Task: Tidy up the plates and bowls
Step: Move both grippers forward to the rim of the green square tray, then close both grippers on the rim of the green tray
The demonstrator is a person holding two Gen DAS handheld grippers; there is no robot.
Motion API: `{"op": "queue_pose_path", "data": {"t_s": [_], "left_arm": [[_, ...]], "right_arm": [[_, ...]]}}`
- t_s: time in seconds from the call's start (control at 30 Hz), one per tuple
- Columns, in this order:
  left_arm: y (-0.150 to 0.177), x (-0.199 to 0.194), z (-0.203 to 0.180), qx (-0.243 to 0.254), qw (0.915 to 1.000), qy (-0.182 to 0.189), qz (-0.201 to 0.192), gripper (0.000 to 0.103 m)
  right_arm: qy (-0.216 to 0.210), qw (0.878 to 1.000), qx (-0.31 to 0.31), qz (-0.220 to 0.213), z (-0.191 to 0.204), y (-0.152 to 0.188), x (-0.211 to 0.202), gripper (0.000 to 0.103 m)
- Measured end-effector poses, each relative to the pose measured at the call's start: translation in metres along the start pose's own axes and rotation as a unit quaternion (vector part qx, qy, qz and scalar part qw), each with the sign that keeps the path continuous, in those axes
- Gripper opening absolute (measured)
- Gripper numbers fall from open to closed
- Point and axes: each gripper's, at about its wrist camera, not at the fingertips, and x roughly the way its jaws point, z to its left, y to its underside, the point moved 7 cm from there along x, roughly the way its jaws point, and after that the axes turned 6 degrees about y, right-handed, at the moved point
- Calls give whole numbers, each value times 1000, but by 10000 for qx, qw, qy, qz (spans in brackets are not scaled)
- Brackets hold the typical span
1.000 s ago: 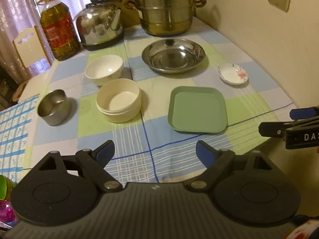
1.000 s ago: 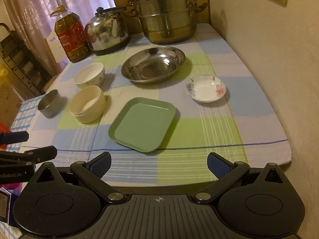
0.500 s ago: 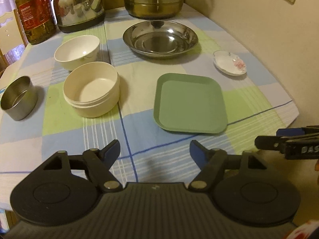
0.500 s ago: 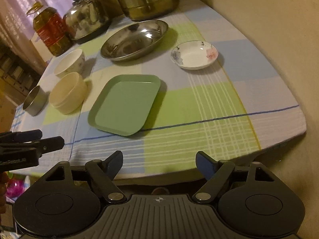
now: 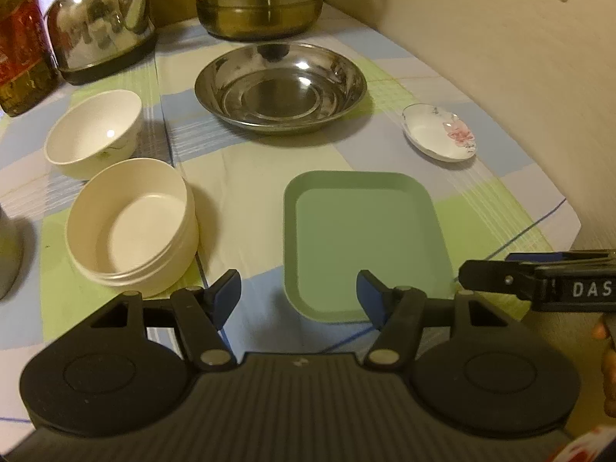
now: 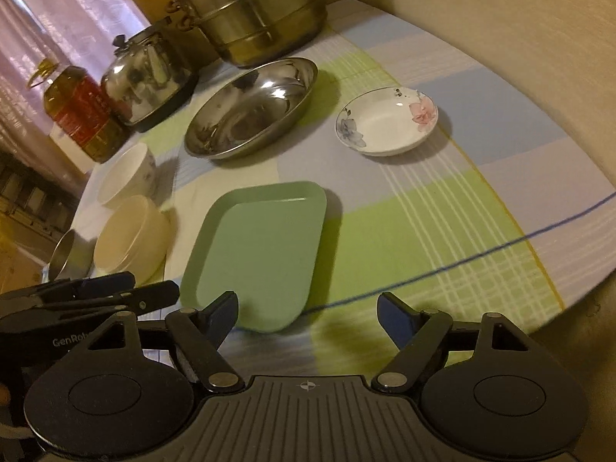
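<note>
Both grippers, left [image 5: 298, 294] and right [image 6: 306, 313], now nearer the green plate [image 5: 362, 242] at the table [image 6: 481, 208] edge, fingers closing on nothing.

Polished metal gleamed on the wide round steel dish [image 5: 280, 88], mirror-bright, and at its ten o'clock the shiny steel kettle [image 5: 101, 27] threw reflections too. The rectangular green plastic tray [image 5: 365, 242] looked matt and smooth. At its nine o'clock, the cream round plastic tub [image 5: 133, 227] was dull-finished. The small white flowered ceramic saucer [image 6: 387, 123] shone glossy. The checked woven tablecloth [image 6: 423, 211] looked soft, matt.
</note>
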Motion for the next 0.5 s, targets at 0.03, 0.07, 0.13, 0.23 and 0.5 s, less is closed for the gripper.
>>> {"op": "queue_pose_path", "data": {"t_s": [0.03, 0.07, 0.13, 0.23, 0.5], "left_arm": [[-2, 3, 2, -19, 10000, 37, 15, 63], [-3, 7, 3, -33, 10000, 52, 27, 62], [-6, 14, 7, -52, 9999, 90, 74, 50], [-6, 25, 14, -147, 9994, 190, 248, 31], [-7, 38, 23, -100, 9989, 221, 405, 25]], "right_arm": [[38, 10000, 2, 3, 1, -2, 4, 69], [71, 10000, 6, 12, 2, -4, 7, 65], [94, 9999, 46, 55, 3, -6, 14, 61], [174, 9997, 148, 114, 5, -8, 25, 53], [358, 9988, 308, 154, 6, -9, 41, 42]]}}
